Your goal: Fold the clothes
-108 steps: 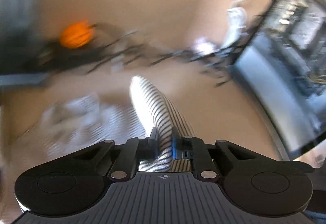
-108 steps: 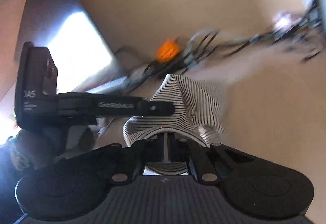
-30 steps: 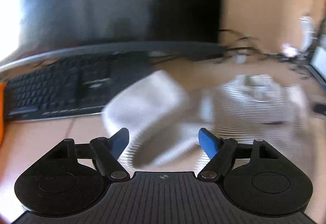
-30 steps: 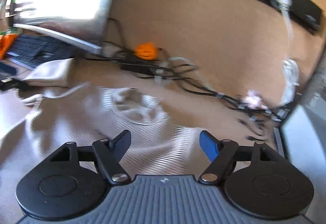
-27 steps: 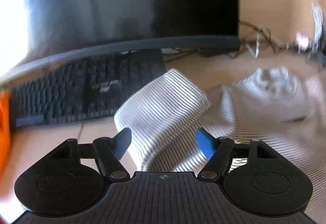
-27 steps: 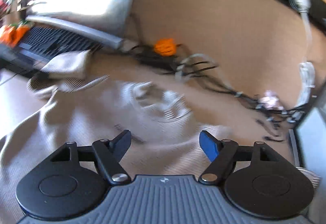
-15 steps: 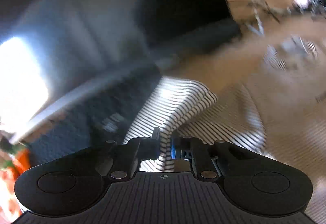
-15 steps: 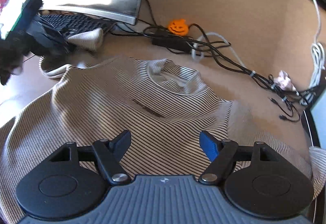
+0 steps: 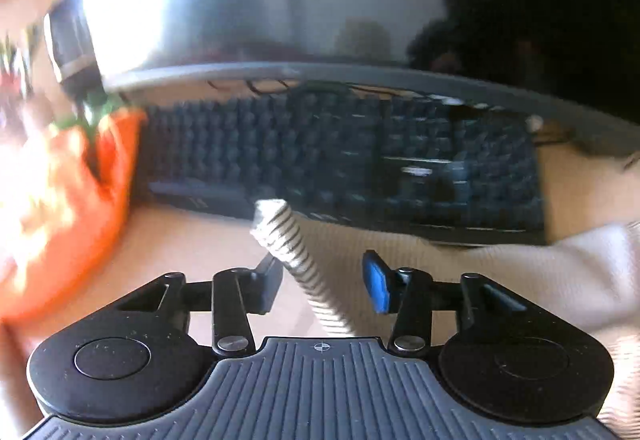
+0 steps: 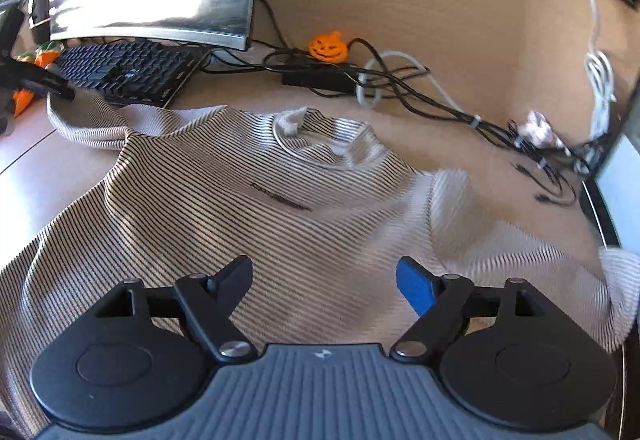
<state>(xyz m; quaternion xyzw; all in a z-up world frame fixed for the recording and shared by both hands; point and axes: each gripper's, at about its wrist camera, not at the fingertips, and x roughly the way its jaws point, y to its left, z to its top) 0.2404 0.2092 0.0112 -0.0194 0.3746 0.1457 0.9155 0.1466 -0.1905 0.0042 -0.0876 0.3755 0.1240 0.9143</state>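
A striped sweater (image 10: 248, 208) lies spread across the tabletop (image 10: 24, 160). Both the left tool (image 9: 324, 280) and right tool (image 10: 324, 280) are spread, pinching nothing.

A cream, dark-striped sweater (image 10: 224, 208) lies spread front-up and wrinkled on the surface (image 10: 460, 144), neckline toward the keyboard (image 10: 124, 70).

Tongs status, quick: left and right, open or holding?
Left tongs: open, beige striped knit sweater's sleeve edge between the fingers, not clamped.
Right tongs: open, holding nothing.
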